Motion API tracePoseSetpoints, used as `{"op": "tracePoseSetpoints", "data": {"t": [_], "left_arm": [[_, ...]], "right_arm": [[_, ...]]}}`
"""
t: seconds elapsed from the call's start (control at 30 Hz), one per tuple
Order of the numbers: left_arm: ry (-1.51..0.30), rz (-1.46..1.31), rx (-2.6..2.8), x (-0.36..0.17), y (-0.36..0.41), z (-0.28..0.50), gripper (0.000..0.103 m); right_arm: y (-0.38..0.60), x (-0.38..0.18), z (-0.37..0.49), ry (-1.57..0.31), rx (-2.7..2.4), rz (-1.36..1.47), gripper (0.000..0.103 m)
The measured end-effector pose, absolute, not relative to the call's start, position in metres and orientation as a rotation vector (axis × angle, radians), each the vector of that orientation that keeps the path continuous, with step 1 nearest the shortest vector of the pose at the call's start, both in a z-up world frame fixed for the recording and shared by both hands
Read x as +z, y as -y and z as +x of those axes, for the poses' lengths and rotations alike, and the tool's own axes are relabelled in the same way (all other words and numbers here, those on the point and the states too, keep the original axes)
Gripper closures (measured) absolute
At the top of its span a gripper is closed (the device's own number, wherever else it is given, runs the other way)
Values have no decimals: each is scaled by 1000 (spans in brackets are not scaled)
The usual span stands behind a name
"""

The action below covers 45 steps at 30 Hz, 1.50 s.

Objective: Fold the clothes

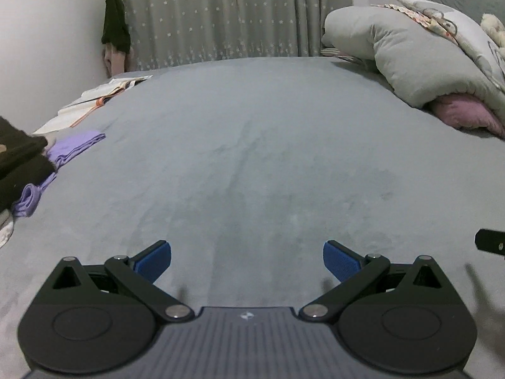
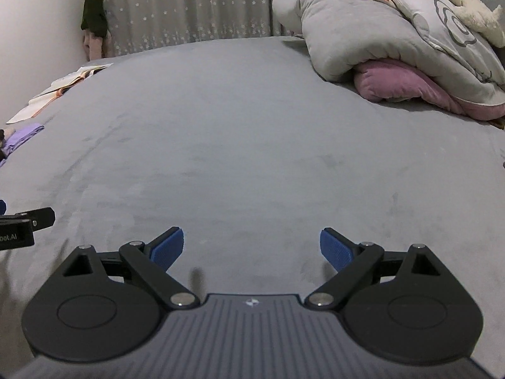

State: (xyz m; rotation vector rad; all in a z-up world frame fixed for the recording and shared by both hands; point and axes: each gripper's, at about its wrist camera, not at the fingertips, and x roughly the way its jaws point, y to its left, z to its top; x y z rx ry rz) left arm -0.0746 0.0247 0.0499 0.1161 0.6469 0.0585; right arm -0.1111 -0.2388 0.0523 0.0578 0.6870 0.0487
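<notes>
My left gripper (image 1: 246,260) stands open low over the grey bed sheet (image 1: 252,158), its blue pads wide apart with nothing between them. My right gripper (image 2: 251,248) is likewise open and empty over the sheet (image 2: 252,142). A pile of clothes lies at the bed's left edge: a lilac garment (image 1: 74,147), partly folded, with black clothing (image 1: 19,161) beside it. In the right wrist view the lilac garment (image 2: 20,137) shows at the far left. A white garment with orange trim (image 1: 94,98) lies further back on the left. Both grippers are well apart from the clothes.
A rolled grey duvet (image 1: 410,60) with a pink pillow (image 1: 467,113) under it fills the back right of the bed. A star-patterned curtain (image 1: 221,15) hangs behind, and dark clothing (image 1: 115,22) hangs at the wall corner. The other gripper's edge (image 2: 19,224) shows at left.
</notes>
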Motion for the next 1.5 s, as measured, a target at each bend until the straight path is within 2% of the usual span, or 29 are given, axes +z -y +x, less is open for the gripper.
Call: {"op": "tracePoseSetpoints", "data": {"t": [0.3,0.4,1.5], "left_arm": [[-598,138,73,29,-37,-58,1],[-611,147,80,17,-39,-51,0],[-633,46,43,11,-50,-38,0]], "right_arm": [[235,27,-92,-639,-27,11,9],[235,19,-84,-656,-43,-7,0],[245,12,-83,-661,-24,49,0]]}}
